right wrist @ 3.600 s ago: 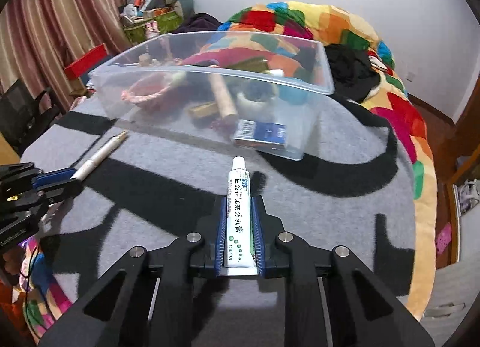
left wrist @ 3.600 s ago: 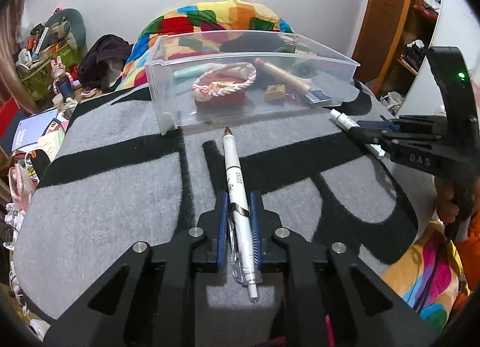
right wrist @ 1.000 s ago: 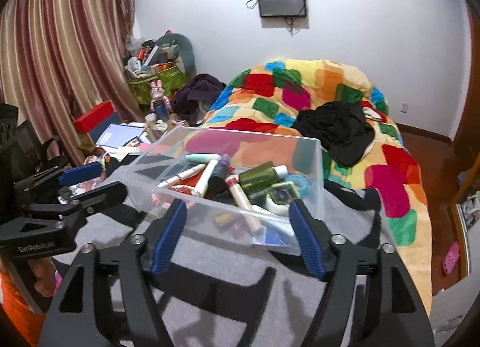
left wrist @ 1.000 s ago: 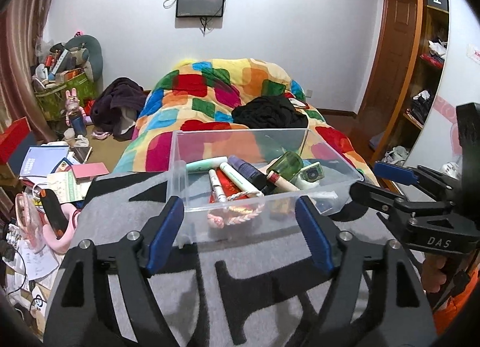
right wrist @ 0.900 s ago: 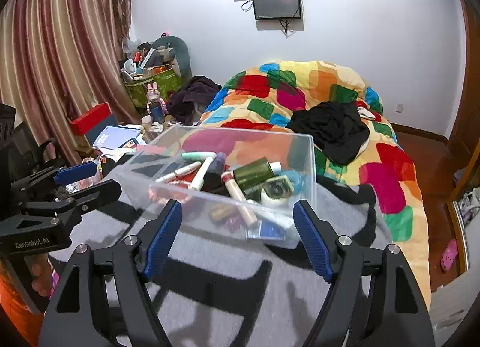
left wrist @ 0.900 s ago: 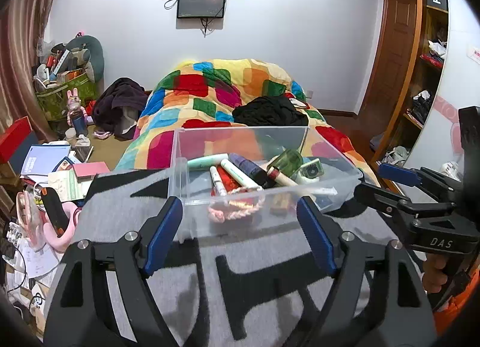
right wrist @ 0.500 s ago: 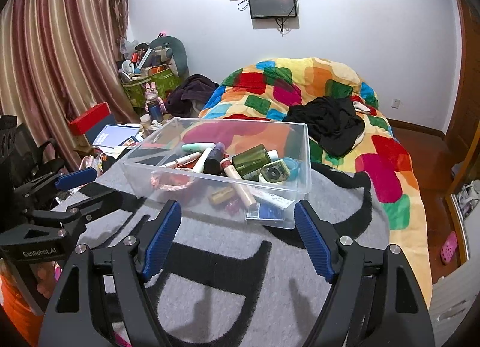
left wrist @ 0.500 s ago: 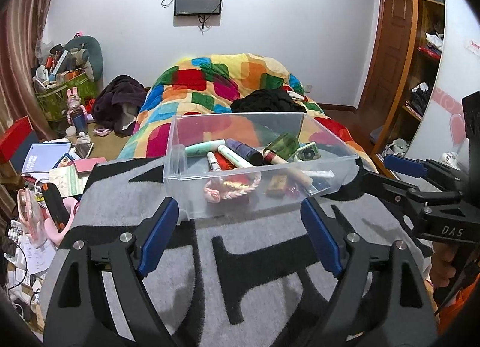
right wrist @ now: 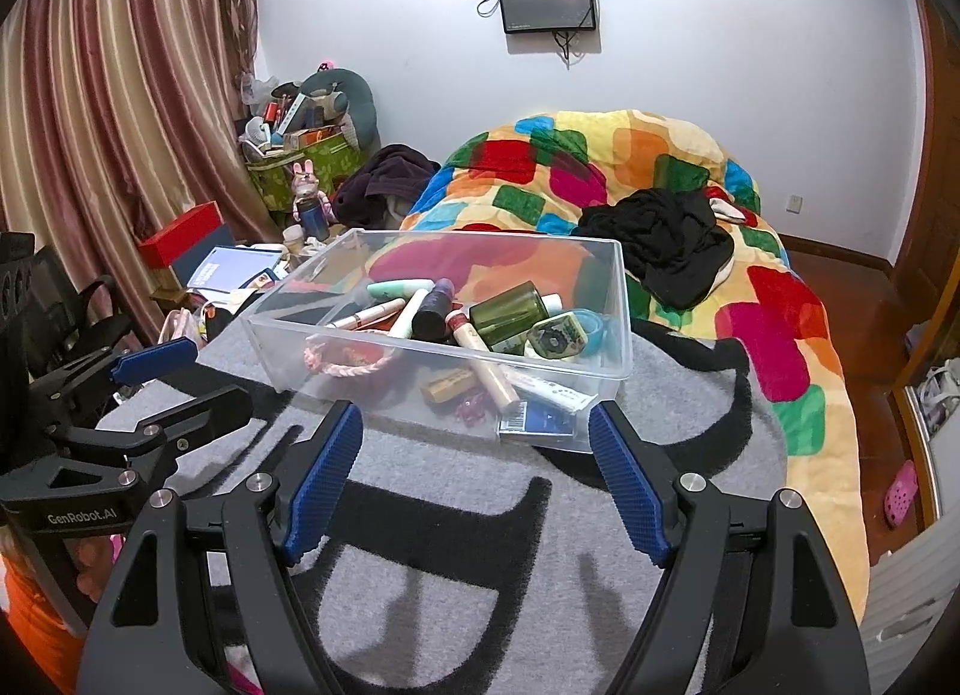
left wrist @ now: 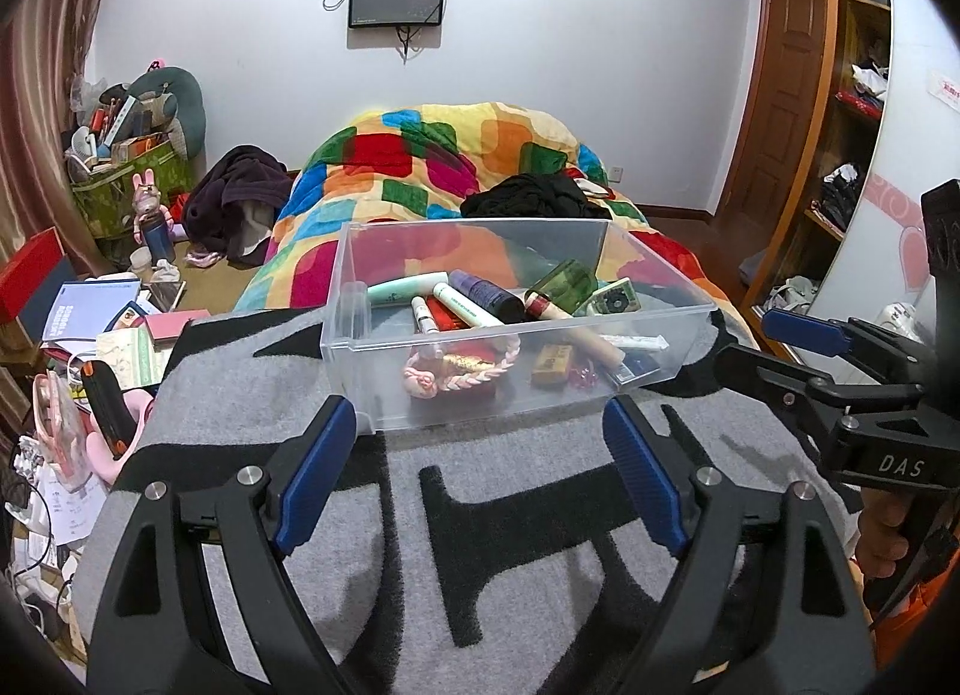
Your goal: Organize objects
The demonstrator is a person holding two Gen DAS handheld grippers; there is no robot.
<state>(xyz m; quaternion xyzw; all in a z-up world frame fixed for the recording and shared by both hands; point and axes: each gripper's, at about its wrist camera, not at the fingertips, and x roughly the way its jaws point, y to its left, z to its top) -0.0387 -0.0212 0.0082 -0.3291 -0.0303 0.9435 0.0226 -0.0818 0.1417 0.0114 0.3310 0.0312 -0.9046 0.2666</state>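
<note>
A clear plastic bin [left wrist: 343, 287] [right wrist: 624, 305] stands on a grey and black mat [left wrist: 480, 515] [right wrist: 456, 515]. Inside lie several items: white pens and tubes [left wrist: 462, 305], a flat white tube [left wrist: 636, 342] [right wrist: 552, 389], a pink braided bracelet [left wrist: 462, 374] [right wrist: 354, 368] and a green bottle [left wrist: 564, 278] [right wrist: 510, 311]. My left gripper [left wrist: 474, 425] [right wrist: 219, 377] hovers open and empty just short of the bin's near wall. My right gripper [right wrist: 476, 425] [left wrist: 744, 341] does the same at the bin's right part, open with nothing between its fingers.
Behind the bin is a bed with a colourful patchwork quilt [left wrist: 456, 155] and a black garment [right wrist: 666, 239]. Books, boxes and cables clutter the floor at the left [left wrist: 90, 311]. A wooden door and shelves [left wrist: 840, 95] stand at the right.
The pen and the tube that the grippers held shut on the mat are now in the bin. Both grippers are open and empty; the left jaws have widened a little.
</note>
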